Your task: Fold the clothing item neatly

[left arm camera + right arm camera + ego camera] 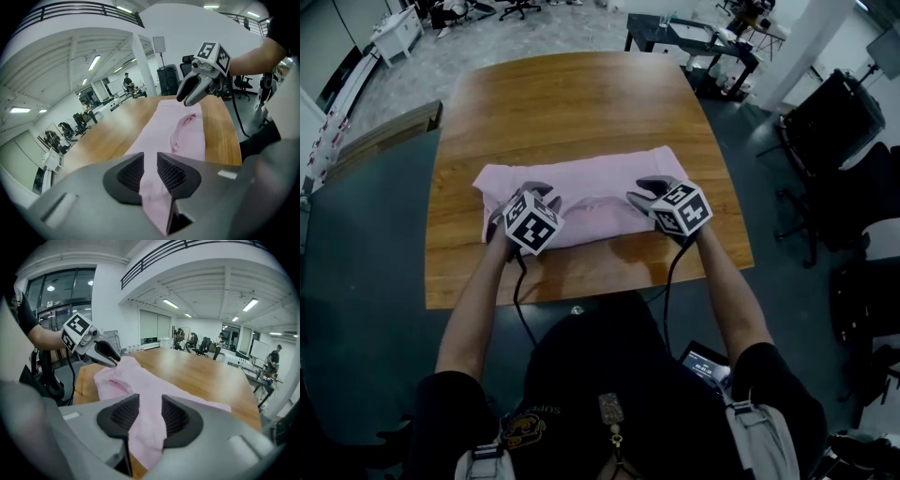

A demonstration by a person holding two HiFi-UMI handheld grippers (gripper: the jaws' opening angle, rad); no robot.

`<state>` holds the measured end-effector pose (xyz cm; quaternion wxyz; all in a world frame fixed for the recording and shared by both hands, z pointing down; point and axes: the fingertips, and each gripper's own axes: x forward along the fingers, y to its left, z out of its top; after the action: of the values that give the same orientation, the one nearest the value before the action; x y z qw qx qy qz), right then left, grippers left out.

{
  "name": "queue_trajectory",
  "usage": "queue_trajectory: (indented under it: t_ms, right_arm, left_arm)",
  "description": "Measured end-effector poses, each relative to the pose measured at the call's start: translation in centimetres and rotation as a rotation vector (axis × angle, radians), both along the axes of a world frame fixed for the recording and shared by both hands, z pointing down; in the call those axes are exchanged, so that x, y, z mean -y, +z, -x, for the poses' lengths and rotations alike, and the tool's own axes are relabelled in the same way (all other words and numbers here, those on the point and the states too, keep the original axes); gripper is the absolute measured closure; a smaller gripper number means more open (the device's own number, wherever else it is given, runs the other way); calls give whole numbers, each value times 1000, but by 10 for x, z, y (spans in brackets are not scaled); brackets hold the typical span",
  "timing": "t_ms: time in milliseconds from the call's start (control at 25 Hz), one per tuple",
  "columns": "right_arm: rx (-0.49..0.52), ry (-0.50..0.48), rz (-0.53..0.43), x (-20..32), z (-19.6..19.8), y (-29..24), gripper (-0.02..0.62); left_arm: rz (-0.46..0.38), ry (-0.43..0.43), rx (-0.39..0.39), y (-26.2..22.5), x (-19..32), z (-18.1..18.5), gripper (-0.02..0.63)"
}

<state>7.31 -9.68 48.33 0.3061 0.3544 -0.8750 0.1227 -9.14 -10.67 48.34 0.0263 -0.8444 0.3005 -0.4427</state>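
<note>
A pink shirt [591, 202] lies folded into a wide band across the near half of the wooden table [572, 103]. My left gripper [546, 195] rests on its left part and my right gripper [642, 192] on its right part, both low over the cloth. In the left gripper view the jaws [150, 171] stand slightly apart with pink fabric [180, 126] showing loose in the gap. In the right gripper view the jaws [150, 416] stand wider apart over a rumpled fold of the shirt [136, 380], which they do not press. Each gripper shows in the other's view: the right gripper [187, 96], the left gripper [112, 359].
The far half of the table is bare wood. Black office chairs [834, 122] stand to the right and a dark desk [694, 42] lies beyond the table's far right corner. A small screen [705, 361] sits by the person's right side.
</note>
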Motion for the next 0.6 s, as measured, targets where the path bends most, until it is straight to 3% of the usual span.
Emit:
queue_trajectory:
  t_ms: [280, 440, 600]
  right_arm:
    - [26, 27, 96, 34, 31, 35, 567]
    - [-5, -34, 188, 23, 40, 59, 592]
    - [-41, -102, 235, -4, 43, 74, 592]
  left_arm:
    - [157, -69, -112, 36, 26, -47, 584]
    - [222, -113, -138, 52, 23, -43, 597]
    - [358, -124, -190, 74, -11, -45, 598]
